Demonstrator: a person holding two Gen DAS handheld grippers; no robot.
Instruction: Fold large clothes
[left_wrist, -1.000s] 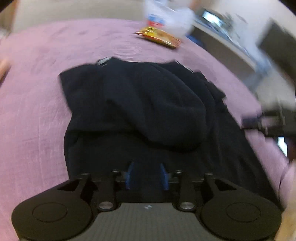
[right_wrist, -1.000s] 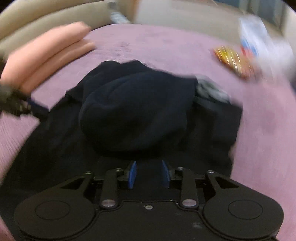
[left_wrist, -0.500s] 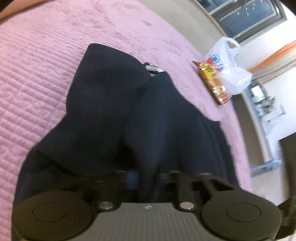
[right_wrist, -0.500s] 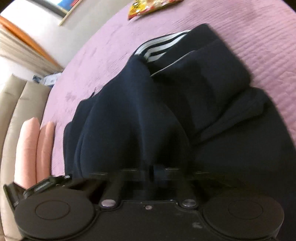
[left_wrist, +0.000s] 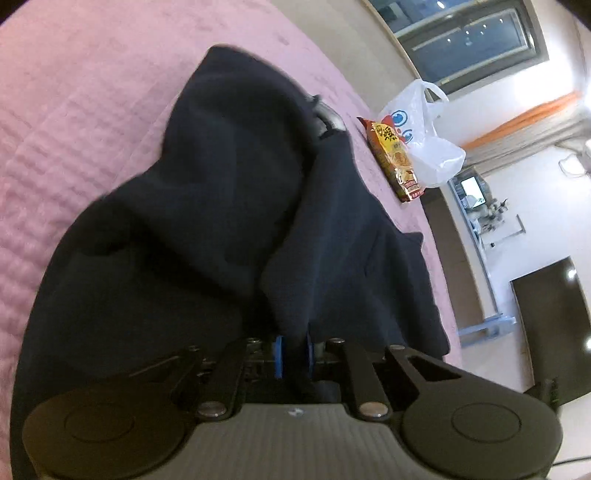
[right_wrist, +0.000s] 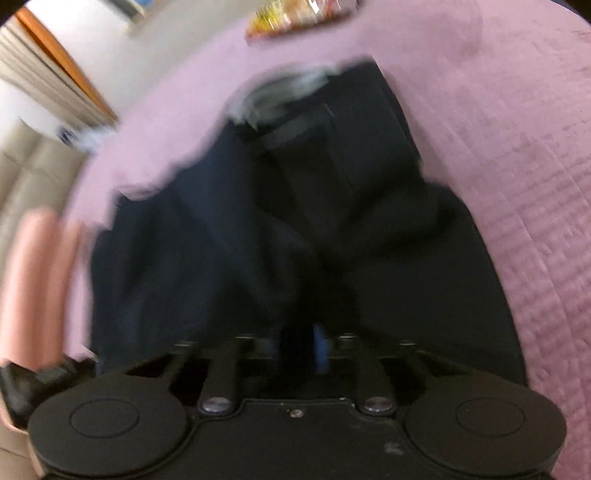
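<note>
On the pink bed (left_wrist: 92, 122), dark navy garment (left_wrist: 229, 206) lies bunched, long axis running away from both cameras. Left gripper (left_wrist: 293, 352) fingers clenched on a fold; right gripper (right_wrist: 301, 345) fingers have just been opening, cloth between them.

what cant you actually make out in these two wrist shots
- Right wrist view: motion blur smears the dark garment; whether the right gripper pinches cloth cannot be told.
- Left wrist view: the left gripper has cloth between its blue pads; the near hem is hidden behind the gripper body.
- Snack packet: print too small to read.
- Plastic bag: contents hidden by its film.
- Pink bedspread: cut off by the lens edge.
</note>
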